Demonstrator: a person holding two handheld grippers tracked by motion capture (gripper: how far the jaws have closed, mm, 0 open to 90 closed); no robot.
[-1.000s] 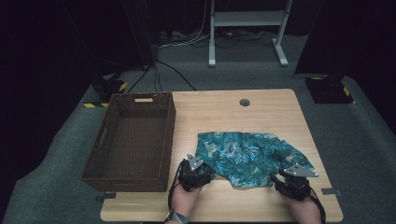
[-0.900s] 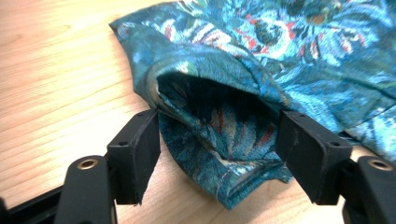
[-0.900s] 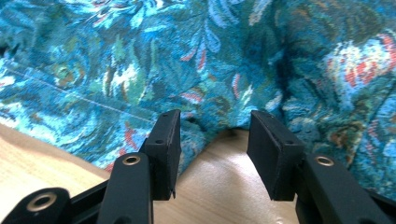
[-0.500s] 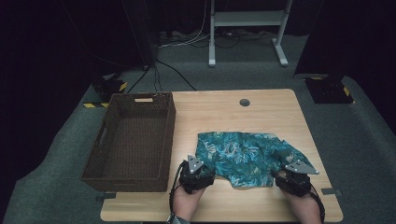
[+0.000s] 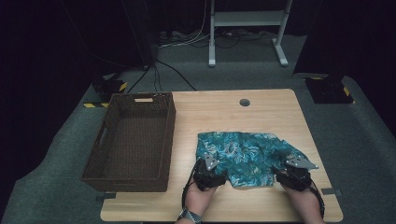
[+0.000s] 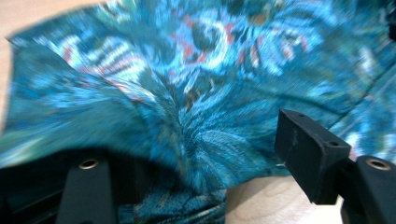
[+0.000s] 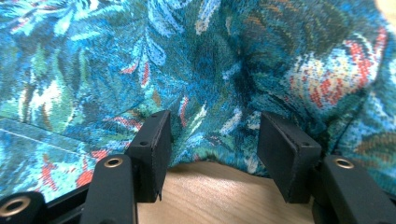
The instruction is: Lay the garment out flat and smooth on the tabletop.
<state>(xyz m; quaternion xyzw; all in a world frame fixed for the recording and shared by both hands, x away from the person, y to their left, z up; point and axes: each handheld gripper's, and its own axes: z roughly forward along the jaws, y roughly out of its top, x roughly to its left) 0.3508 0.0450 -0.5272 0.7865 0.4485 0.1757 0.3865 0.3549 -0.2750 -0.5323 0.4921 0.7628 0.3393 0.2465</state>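
The patterned cloth lies crumpled on the counter, unfolded. Left tongs and right tongs, whose jaws have just been opening, both stand released at its near edge. Folding remains.

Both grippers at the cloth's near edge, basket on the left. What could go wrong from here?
1. The right gripper has just been opening; the cloth bunches between its jaws, apparently unclamped, so that corner may stay behind on a lift.
2. Fabric drapes over one pad of the left gripper; it may catch a single layer.
3. The basket sits close; a dragged cloth could snag its rim.

Both hands low and level: left gripper jaws apart, right gripper jaws just opening.
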